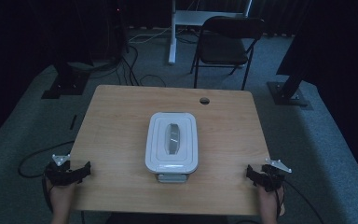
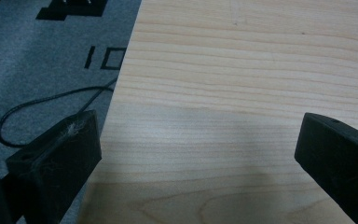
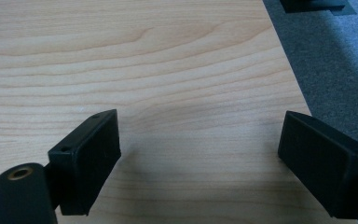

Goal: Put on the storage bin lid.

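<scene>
At the middle of the wooden table (image 1: 121, 112) I see a white lidded plastic container (image 1: 172, 143), long side running near to far, its lid on with a grey handle on top. My left gripper (image 1: 78, 171) sits at the near left edge of the table, jaws spread wide over bare wood and holding nothing. My right gripper (image 1: 256, 175) sits at the near right edge, jaws likewise wide and empty. Both are well apart from the container. A dark folding chair (image 1: 226, 44) stands beyond the table's far side.
</scene>
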A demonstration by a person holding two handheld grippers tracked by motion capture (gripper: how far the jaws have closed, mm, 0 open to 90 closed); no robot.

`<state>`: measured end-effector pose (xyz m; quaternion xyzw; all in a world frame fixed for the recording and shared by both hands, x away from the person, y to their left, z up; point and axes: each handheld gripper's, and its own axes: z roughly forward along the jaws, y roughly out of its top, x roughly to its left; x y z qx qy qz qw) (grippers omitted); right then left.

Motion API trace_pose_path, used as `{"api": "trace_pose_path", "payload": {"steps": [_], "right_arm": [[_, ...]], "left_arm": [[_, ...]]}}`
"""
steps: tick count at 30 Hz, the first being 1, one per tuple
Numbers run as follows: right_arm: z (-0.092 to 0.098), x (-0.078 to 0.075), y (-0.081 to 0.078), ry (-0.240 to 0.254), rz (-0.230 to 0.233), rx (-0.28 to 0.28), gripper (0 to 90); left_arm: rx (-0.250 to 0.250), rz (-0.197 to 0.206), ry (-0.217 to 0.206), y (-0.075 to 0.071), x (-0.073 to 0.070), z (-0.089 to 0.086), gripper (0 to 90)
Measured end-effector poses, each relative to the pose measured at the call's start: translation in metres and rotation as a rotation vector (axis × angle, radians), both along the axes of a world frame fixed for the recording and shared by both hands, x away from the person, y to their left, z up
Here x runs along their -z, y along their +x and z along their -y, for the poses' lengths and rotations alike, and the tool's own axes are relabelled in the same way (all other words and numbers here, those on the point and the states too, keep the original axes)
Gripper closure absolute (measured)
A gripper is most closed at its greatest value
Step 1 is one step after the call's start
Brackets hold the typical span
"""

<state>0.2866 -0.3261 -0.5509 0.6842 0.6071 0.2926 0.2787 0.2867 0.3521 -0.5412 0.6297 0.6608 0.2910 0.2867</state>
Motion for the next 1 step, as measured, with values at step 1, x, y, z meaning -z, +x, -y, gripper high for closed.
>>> {"api": "trace_pose_path", "payload": {"steps": [1], "right_arm": [[0.0000,0.0001,0.0002,-0.001,-0.002,-0.001,12.1]], "left_arm": [[0.000,0.000,0.000,0.0000,0.0000,0.0000,0.9]]}}
